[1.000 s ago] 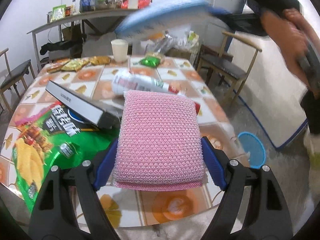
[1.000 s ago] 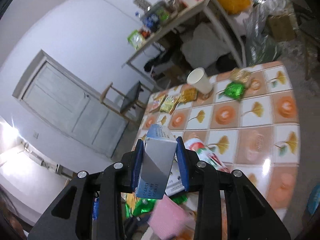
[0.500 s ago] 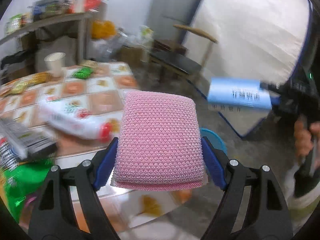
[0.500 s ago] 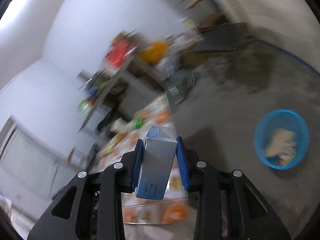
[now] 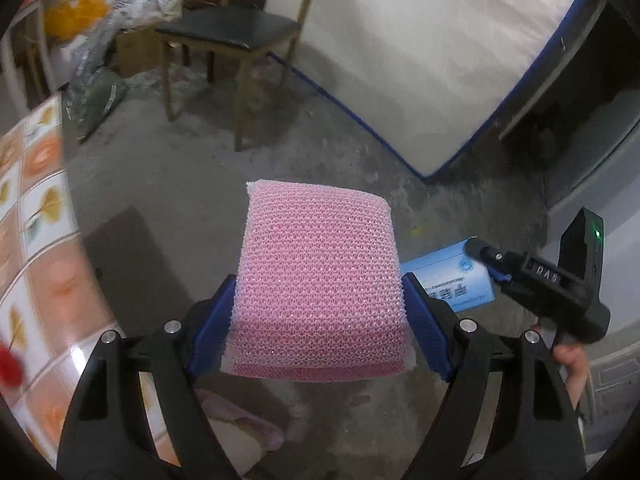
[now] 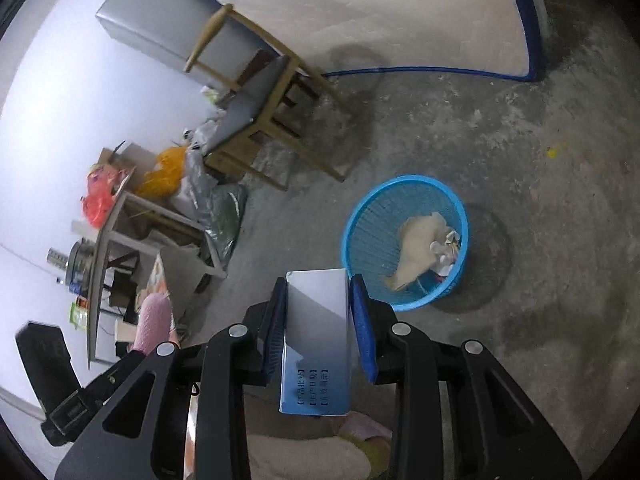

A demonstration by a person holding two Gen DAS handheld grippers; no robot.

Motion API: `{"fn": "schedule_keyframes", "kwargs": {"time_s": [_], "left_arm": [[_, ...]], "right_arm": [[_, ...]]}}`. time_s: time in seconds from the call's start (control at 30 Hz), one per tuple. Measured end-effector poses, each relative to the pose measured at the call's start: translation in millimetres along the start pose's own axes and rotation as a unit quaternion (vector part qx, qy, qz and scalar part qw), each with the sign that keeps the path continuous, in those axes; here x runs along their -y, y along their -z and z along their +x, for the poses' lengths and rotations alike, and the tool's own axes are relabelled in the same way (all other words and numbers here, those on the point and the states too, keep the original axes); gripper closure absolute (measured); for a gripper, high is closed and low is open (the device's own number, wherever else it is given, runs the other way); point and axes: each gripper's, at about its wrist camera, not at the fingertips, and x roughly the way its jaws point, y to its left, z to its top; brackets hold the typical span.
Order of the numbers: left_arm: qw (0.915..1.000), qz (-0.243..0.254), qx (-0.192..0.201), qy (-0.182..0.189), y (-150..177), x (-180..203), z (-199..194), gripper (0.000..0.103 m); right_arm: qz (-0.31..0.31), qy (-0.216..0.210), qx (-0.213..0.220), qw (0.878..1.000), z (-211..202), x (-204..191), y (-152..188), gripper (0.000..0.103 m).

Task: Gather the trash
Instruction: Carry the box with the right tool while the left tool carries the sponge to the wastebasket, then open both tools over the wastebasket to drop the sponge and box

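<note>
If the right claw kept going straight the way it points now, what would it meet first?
Probably the blue trash basket, just ahead and slightly right of the blue box the right claw holds; depth is unclear, so bare concrete floor might come first.

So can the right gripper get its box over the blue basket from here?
Probably yes. The right gripper, clamped on the blue box, points down toward the blue basket, with only bare floor between. The wooden chair stands off to the side.
</note>
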Motion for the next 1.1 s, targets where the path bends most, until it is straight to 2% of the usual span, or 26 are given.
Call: {"fn": "schedule_keyframes", "kwargs": {"time_s": [0.17, 0.27, 0.3, 0.33, 0.37, 0.43, 0.47, 0.5, 0.57, 0.7, 0.8, 1.0, 1.1], "left_arm": [[0.9992, -0.017, -0.035, -0.001, -35, 6, 60, 0.026], [0.9992, -0.014, -0.038, -0.004, -55, 14, 87, 0.024], [0.9991, -0.015, -0.039, -0.005, -63, 16, 101, 0.022], [0.9990, -0.017, -0.041, -0.005, -67, 16, 111, 0.013], [0.9984, -0.021, -0.051, -0.009, -72, 15, 130, 0.011], [0.9952, -0.050, -0.078, -0.033, -76, 9, 161, 0.011], [0.9937, -0.065, -0.087, -0.031, -77, 4, 170, 0.011], [0.9921, -0.080, -0.094, -0.024, -76, 1, 177, 0.011], [0.9915, -0.093, -0.091, -0.012, -75, -2, 182, 0.011], [0.9943, -0.079, -0.071, -0.006, -73, 1, 172, 0.011], [0.9950, -0.079, -0.060, 0.015, -72, 3, 155, 0.011], [0.9991, -0.029, -0.002, 0.030, -57, 10, 80, 0.011], [0.9998, -0.011, 0.017, -0.003, -38, 7, 45, 0.011]], "right_arm": [[0.013, 0.011, 0.007, 1.000, 30, 10, -20, 0.072], [0.028, 0.011, 0.026, 0.999, 48, 17, -35, 0.070], [0.031, 0.010, 0.030, 0.999, 55, 21, -40, 0.067], [0.029, 0.019, 0.029, 0.999, 66, 26, -44, 0.051], [0.029, 0.054, 0.019, 0.998, 84, 38, -47, 0.039], [0.053, 0.092, 0.000, 0.994, 106, 63, -44, 0.039], [0.068, 0.101, -0.007, 0.993, 111, 73, -43, 0.039], [0.099, 0.099, -0.010, 0.990, 112, 90, -35, 0.039], [0.119, 0.089, -0.003, 0.989, 106, 107, -25, 0.039], [0.117, 0.097, 0.002, 0.988, 94, 125, -13, 0.039], [0.125, 0.082, 0.005, 0.989, 80, 132, -5, 0.039], [0.079, 0.045, -0.005, 0.996, 51, 109, 24, 0.039], [0.032, 0.036, -0.015, 0.999, 39, 91, 46, 0.032]]}}
